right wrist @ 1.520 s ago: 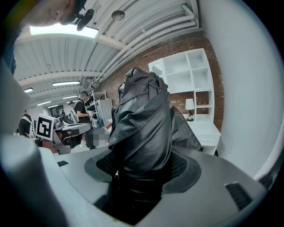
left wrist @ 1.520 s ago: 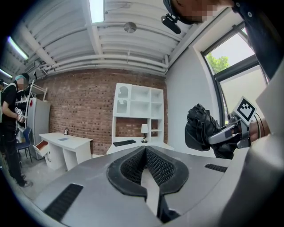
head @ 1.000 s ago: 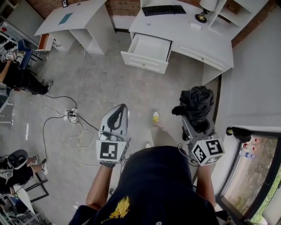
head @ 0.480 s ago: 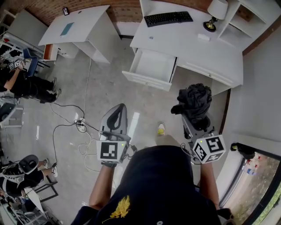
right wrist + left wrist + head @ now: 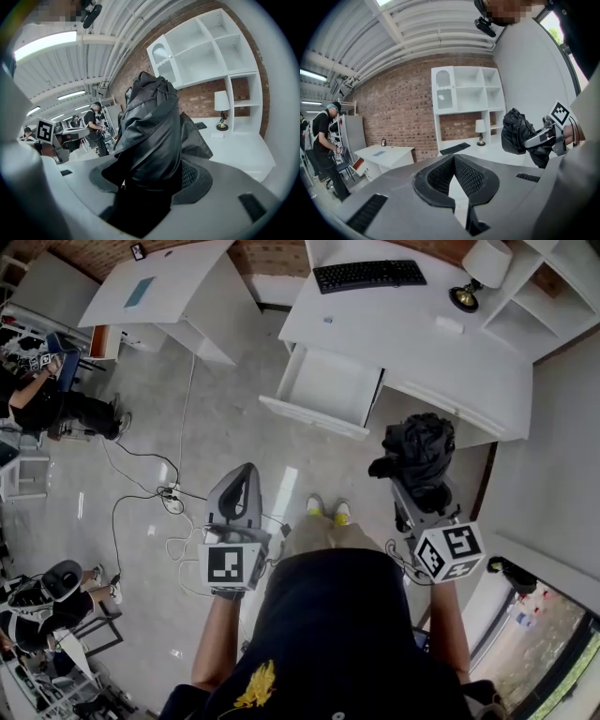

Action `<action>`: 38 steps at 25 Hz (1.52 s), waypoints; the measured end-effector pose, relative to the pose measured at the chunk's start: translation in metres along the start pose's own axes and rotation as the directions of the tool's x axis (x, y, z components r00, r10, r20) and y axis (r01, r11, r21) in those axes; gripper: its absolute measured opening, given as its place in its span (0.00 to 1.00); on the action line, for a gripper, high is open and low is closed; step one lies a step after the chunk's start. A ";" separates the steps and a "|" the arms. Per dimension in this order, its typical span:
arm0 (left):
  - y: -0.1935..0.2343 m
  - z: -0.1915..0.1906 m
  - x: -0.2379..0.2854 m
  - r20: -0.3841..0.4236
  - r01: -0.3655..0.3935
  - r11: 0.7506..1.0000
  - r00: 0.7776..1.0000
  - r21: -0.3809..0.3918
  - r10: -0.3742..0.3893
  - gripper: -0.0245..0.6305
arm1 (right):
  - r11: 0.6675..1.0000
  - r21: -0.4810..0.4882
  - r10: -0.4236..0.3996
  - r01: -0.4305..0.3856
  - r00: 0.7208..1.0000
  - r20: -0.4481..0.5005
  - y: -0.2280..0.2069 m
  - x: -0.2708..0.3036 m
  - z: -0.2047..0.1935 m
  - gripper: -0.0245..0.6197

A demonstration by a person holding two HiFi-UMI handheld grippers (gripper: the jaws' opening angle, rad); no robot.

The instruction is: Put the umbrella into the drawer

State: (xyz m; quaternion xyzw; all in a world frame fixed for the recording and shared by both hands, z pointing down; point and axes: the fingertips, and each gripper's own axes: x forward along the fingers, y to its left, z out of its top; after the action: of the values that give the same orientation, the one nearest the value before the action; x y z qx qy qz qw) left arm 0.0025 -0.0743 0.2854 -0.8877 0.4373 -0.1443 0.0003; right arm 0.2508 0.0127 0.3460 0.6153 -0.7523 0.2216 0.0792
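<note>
Clearly the person has walked closer to the white desk (image 5: 412, 343). In the head view the desk and its open drawer (image 5: 314, 417) have slid down from the upper edge toward the middle, and both shoes (image 5: 324, 509) now stand side by side at centre. At the left, the left gripper (image 5: 247, 468) has kept its place in the frame, and its fingers meet at the tips with nothing between them. At the right, the right gripper (image 5: 419, 486) stays clamped on the folded black umbrella (image 5: 419, 448), which stands up out of the jaws, still apart from the drawer. The carry looks nearly done, and the reach to the drawer seems to be what remains. The umbrella's cloth covers the right fingertips in both views and blocks the drawer from the right gripper view. Its handle cannot be made out. The left gripper view shows the desk top, but the gripper's own body cuts off the drawer.
</note>
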 end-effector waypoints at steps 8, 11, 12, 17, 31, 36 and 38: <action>0.041 -0.005 0.031 -0.001 -0.021 1.000 1.000 -0.016 0.021 0.06 | 1.000 -0.016 0.015 -0.015 1.000 -0.023 0.008 0.049 0.012 0.45; 0.053 -0.001 0.055 0.024 0.008 1.000 1.000 -0.019 -0.008 0.06 | 1.000 -0.022 -0.006 0.006 1.000 -0.028 0.009 0.067 0.019 0.45; 0.057 -0.001 0.063 0.027 0.021 1.000 0.999 -0.011 -0.021 0.06 | 1.000 -0.022 -0.015 0.015 0.999 -0.030 0.009 0.073 0.023 0.45; 0.098 0.000 0.096 0.039 0.061 0.998 0.997 0.004 -0.061 0.06 | 0.999 0.051 0.003 -0.002 1.000 -0.021 0.019 0.109 0.049 0.45; 0.173 -0.027 0.177 -0.002 0.147 0.984 0.989 -0.100 -0.148 0.06 | 0.996 0.082 -0.020 0.028 0.995 -0.095 0.025 0.199 0.094 0.45; 0.179 -0.047 0.212 -0.046 0.115 0.984 0.991 -0.137 -0.122 0.06 | 1.000 0.020 -0.002 0.005 0.985 -0.173 0.004 0.230 0.081 0.45; 0.180 -0.053 0.228 -0.062 0.095 0.987 0.993 -0.127 -0.104 0.06 | 0.999 -0.033 0.011 -0.018 0.976 -0.216 -0.007 0.248 0.074 0.45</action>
State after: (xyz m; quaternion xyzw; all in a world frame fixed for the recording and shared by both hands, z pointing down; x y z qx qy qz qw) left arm -0.0197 -0.3556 0.3712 -0.9013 0.4002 -0.1471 -0.0769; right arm 0.2113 -0.2411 0.3795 0.5806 -0.7475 0.2745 0.1696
